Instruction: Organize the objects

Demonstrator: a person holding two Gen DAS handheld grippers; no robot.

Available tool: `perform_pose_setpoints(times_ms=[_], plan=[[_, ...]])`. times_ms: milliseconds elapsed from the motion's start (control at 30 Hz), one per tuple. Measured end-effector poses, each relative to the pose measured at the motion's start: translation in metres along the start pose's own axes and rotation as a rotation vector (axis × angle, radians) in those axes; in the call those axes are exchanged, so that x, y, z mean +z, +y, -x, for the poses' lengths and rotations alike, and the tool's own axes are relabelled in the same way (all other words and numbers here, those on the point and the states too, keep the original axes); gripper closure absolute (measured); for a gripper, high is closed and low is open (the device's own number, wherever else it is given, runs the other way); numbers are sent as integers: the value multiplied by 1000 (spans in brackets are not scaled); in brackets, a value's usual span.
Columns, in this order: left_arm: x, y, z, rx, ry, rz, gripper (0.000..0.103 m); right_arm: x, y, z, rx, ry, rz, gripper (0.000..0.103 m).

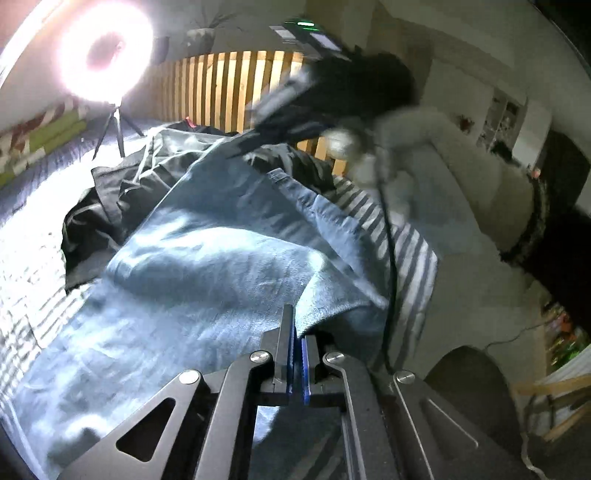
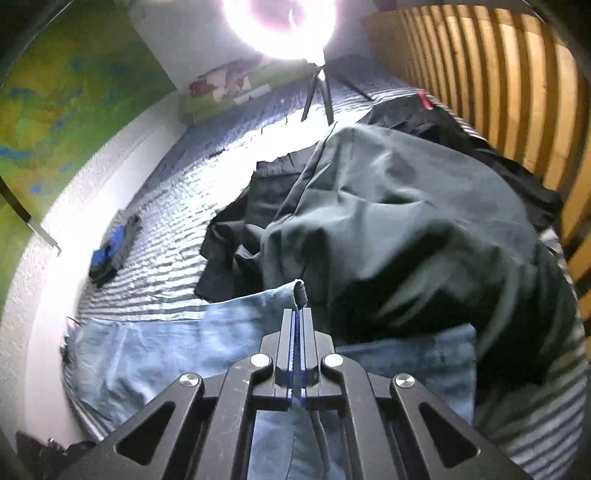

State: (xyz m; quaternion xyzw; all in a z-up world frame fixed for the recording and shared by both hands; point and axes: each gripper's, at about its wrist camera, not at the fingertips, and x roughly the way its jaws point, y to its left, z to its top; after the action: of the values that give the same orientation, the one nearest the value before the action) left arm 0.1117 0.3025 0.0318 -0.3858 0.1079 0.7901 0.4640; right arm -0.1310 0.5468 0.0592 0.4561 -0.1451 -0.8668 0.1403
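Light blue jeans (image 1: 207, 258) lie spread over a striped bed cover (image 1: 410, 258). At the bottom of the left wrist view my left gripper (image 1: 297, 325) is shut on an edge of the jeans, and the denim drapes over its right finger. My right gripper (image 2: 297, 314) is shut on another edge of the jeans (image 2: 166, 350), with a small fold of hem sticking out past its tips. In the left wrist view the right gripper (image 1: 258, 125) is a blurred black shape at the far end, held by a person's arm in a fluffy white sleeve (image 1: 413, 147).
A dark grey garment (image 2: 388, 221) and a black one (image 2: 240, 218) are heaped beyond the jeans. A blue-and-black item (image 2: 110, 251) lies by the wall. A bright ring light on a tripod (image 2: 280, 22) stands on the bed. A wooden slatted rail (image 2: 498, 92) borders the right side.
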Motion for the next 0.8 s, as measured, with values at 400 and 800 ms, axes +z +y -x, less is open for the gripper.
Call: perform_pose_setpoints(times_ms=[400,800], plan=[[9,-64,-47,-61,55,-165,101,-1,-34,68,-206,-59,-5,101],[-13,-67,-104,-44,157,-160,101,-13,-78,-9,-273,24,-104,101]])
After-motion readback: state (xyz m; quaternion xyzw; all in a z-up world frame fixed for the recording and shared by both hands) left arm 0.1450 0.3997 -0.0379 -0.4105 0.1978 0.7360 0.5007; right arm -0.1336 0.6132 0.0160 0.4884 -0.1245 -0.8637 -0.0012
